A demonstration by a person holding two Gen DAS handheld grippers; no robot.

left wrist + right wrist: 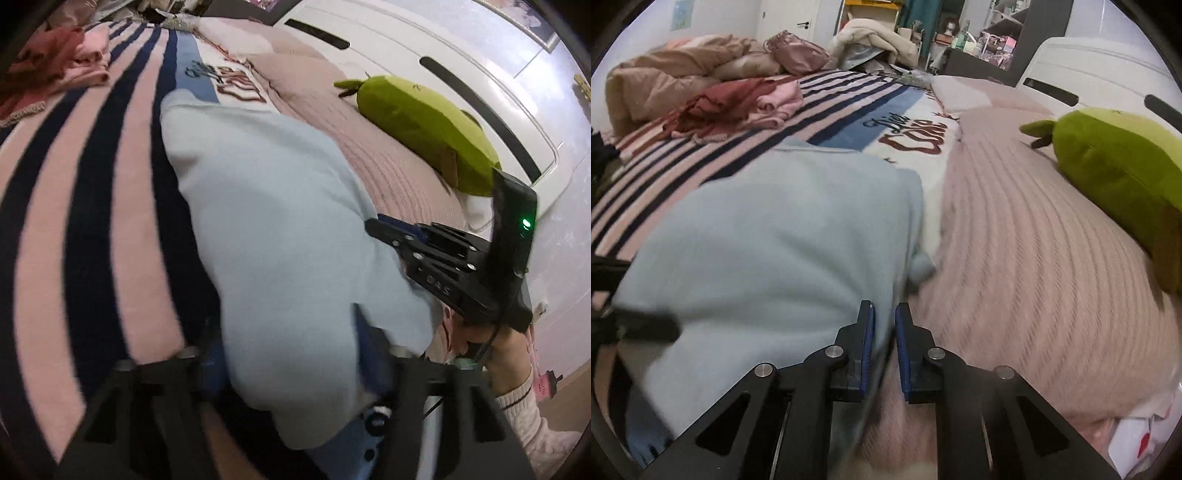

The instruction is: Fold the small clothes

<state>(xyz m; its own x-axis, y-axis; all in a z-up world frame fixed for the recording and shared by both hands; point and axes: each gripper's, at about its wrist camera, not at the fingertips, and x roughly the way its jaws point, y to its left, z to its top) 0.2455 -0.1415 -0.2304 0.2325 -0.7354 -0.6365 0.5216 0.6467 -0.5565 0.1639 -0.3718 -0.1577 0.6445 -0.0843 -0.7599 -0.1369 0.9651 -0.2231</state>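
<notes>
A light blue garment [266, 221] [775, 240] lies bunched on the striped pink and navy blanket [92, 203] [831, 96]. In the left wrist view its near end fills the gap of my left gripper [288, 332], whose blue pads press it from both sides. My right gripper [884, 314] is nearly closed on the garment's thin right edge, which runs between its pads. The right gripper [373, 225] also shows from the side at the garment's right border, held by a hand with a white knit cuff [517, 402]. The left gripper [665, 326] appears blurred at the left edge of the right wrist view.
A ribbed pink blanket [1034, 258] [388, 158] covers the bed to the right. A green plush toy [424, 125] [1115, 170] lies there by the white headboard [443, 74]. A red and pink clothes pile [738, 103] [62, 62], beige duvet [665, 74] and pink bag [798, 55] sit at the far left.
</notes>
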